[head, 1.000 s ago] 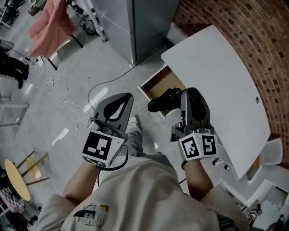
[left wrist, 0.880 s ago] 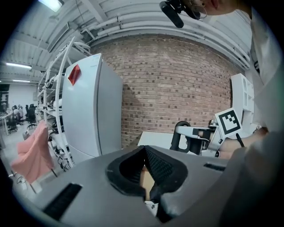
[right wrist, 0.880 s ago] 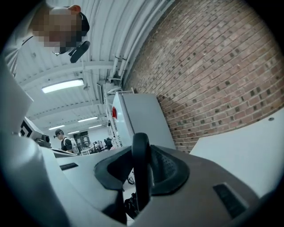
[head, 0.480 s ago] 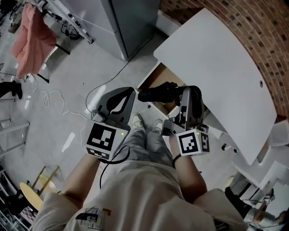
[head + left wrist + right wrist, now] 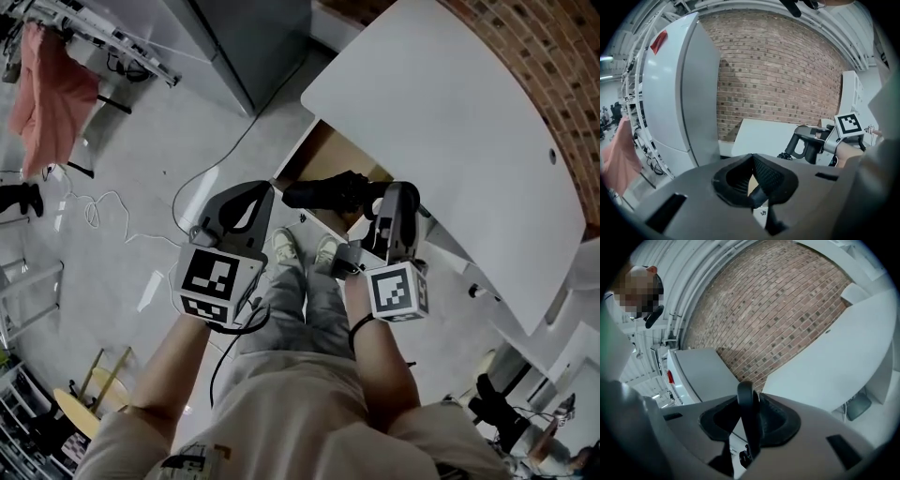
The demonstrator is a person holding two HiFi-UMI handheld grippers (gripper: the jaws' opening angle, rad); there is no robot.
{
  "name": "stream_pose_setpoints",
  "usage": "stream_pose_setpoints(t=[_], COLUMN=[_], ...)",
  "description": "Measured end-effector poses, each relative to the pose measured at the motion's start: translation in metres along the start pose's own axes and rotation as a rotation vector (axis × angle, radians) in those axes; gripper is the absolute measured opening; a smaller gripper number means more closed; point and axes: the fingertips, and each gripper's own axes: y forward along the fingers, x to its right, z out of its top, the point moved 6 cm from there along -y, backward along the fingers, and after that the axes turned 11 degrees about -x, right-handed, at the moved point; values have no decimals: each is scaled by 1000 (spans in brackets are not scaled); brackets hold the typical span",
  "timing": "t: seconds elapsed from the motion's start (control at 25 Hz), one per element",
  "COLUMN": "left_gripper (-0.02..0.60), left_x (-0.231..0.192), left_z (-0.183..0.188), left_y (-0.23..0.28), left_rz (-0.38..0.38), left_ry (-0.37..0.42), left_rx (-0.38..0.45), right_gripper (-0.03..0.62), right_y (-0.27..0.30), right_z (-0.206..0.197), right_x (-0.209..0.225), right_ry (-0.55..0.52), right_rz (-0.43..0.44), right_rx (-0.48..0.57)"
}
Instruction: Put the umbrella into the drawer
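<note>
The black folded umbrella lies roughly level, held out over the front of the open drawer under the white desk. My right gripper is shut on one end of it. In the right gripper view, the umbrella stands as a dark rounded bar pinched between the pads of the right gripper. My left gripper hangs left of the umbrella, apart from it, over the floor. The left gripper has its tips together and nothing between them.
A grey cabinet stands left of the desk. A cable trails on the floor by the drawer. My shoes are just before the drawer front. A brick wall backs the desk. A pink cloth hangs far left.
Both grippers have sunk toward the drawer. The right one rolled, so the umbrella now lies more level and reaches further left over the drawer's front.
</note>
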Motion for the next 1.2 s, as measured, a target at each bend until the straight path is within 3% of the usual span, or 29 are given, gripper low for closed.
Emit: stream_pose_setpoints(t=[0.32, 0.84, 1.2], left_gripper=[8, 8, 9], left_x=[-13, -24, -22], left_z=[-28, -77, -108], left_y=[44, 121, 167], left_rz=[-12, -44, -66], left_ry=[-5, 6, 9], left_rx=[-76, -200, -268], right_gripper=[112, 114, 112], right_y=[18, 48, 69], right_z=[-30, -91, -124], right_x=[34, 95, 131], right_ry=[115, 166, 134], right_rz=[-85, -186, -221], right_rx=[-2, -86, -142])
